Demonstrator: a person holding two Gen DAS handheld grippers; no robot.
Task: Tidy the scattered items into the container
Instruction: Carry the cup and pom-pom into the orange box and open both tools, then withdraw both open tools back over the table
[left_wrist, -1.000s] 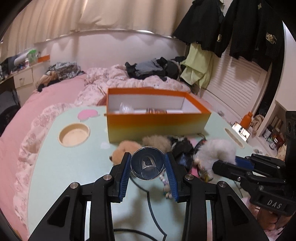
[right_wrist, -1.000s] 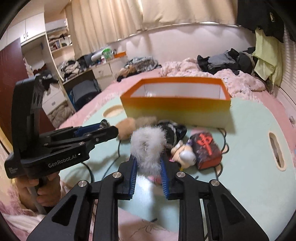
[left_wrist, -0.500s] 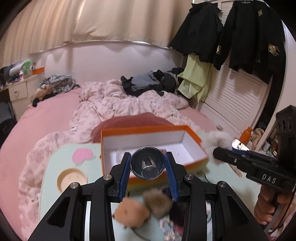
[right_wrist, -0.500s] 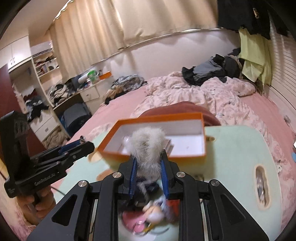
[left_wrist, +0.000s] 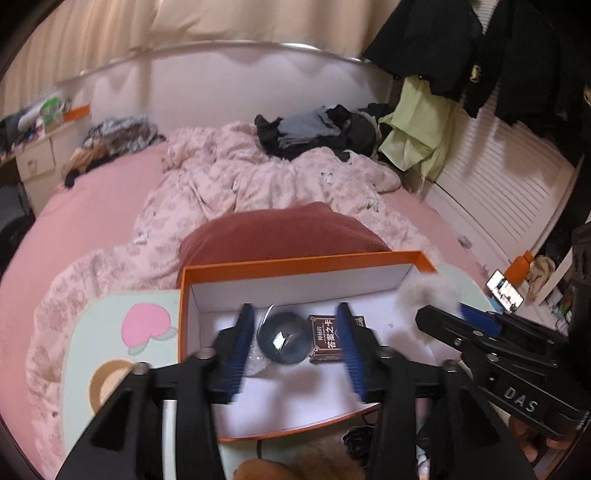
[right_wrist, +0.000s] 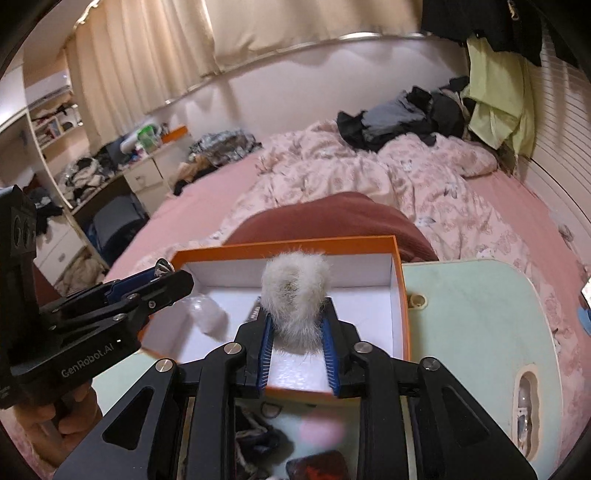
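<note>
The orange box (left_wrist: 303, 260) with a white inside stands on the pale green table (left_wrist: 99, 332). My left gripper (left_wrist: 294, 310) hangs over the box, its jaws opening. A round shiny cup (left_wrist: 284, 343) is between the pads with a gap on each side; I cannot tell whether it rests on the box floor. A brown card pack (left_wrist: 328, 338) lies in the box beside it. My right gripper (right_wrist: 295, 314) is over the box (right_wrist: 400, 295) too, its jaws opening, and the white fur ball (right_wrist: 295, 291) still fills the space between the pads.
A brown fur ball (left_wrist: 295, 465), a black item (right_wrist: 258, 439) and a red pouch (right_wrist: 317, 469) lie on the table in front of the box. A crumpled clear wrapper (right_wrist: 207, 314) is in the box. A dark red cushion (left_wrist: 280, 229) and the bed lie behind.
Both grippers moved forward from the pile to above the box. The left jaws have spread away from the cup. The right jaws have widened slightly around the fur ball.
</note>
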